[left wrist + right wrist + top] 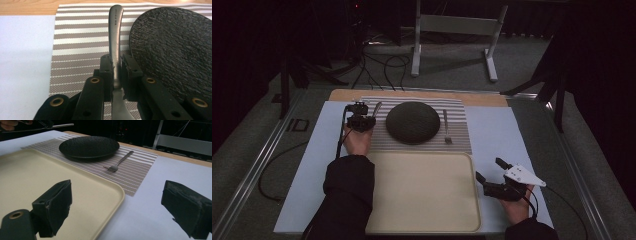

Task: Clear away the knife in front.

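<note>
My left gripper [361, 117] is shut on a metal utensil [115, 32], whose handle points away over the striped placemat [75, 40]. It is lifted just left of the black plate [413, 122]. In the left gripper view the pads [106, 67] press the utensil's neck from both sides. In the right gripper view the held utensil [60, 125] hangs above the table at the far left. My right gripper [489, 169] stands open by the right edge of the cream tray [422, 192], nothing between its fingers [57, 205].
A fork [446, 127] lies on the placemat right of the plate, tines toward the tray. The placemat and tray rest on a pale blue sheet [497, 130]. A white frame [452, 30] and cables stand beyond the table.
</note>
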Motion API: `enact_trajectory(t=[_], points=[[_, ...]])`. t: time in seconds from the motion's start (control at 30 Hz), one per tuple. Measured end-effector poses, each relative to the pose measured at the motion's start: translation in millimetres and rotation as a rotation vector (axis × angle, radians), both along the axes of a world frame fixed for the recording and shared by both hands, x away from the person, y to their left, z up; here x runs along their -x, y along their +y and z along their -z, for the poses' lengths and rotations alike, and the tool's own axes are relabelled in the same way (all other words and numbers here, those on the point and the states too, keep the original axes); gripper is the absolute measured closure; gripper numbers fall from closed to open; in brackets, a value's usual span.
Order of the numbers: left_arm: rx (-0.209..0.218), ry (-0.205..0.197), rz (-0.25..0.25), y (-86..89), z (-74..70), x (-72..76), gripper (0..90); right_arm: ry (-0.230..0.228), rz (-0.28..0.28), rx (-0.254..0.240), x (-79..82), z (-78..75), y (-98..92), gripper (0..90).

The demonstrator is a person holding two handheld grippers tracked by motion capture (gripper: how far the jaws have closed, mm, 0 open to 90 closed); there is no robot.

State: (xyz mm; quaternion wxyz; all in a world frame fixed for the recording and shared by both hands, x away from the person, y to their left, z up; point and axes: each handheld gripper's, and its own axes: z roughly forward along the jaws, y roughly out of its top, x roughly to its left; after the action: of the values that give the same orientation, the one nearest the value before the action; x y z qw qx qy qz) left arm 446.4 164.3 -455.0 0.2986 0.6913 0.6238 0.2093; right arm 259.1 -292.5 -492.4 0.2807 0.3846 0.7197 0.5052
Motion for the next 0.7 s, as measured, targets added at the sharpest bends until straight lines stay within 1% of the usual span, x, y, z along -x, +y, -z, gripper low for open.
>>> enact_trajectory(t=[0.17, 0.3, 0.4, 0.5, 0.57, 0.7], points=[[0.004, -0.013, -0.004, 2.9, -5.0, 6.4, 80.7, 0.001, 0.0, 0.0, -0.1, 0.1, 0.4, 9.8], [-0.001, -0.02, -0.007, 3.1, -7.1, 12.1, 80.7, -0.001, -0.002, 0.001, -0.1, 0.1, 0.4, 9.8], [-0.005, -0.019, -0.002, 3.1, -7.0, 16.2, 80.7, -0.001, -0.001, -0.001, -0.1, 0.1, 0.6, 9.8], [0.009, -0.017, 0.005, 2.9, -5.9, 20.3, 80.7, -0.001, -0.002, 0.0, -0.2, 0.1, 0.6, 9.8], [0.001, -0.016, 0.009, 1.8, -4.6, 23.1, 80.7, -0.002, -0.002, 0.0, -0.1, 0.1, 0.5, 9.8], [0.003, -0.014, 0.013, 0.1, -1.9, 28.5, 80.7, -0.005, -0.002, -0.001, 0.2, -0.2, 0.5, 9.7]])
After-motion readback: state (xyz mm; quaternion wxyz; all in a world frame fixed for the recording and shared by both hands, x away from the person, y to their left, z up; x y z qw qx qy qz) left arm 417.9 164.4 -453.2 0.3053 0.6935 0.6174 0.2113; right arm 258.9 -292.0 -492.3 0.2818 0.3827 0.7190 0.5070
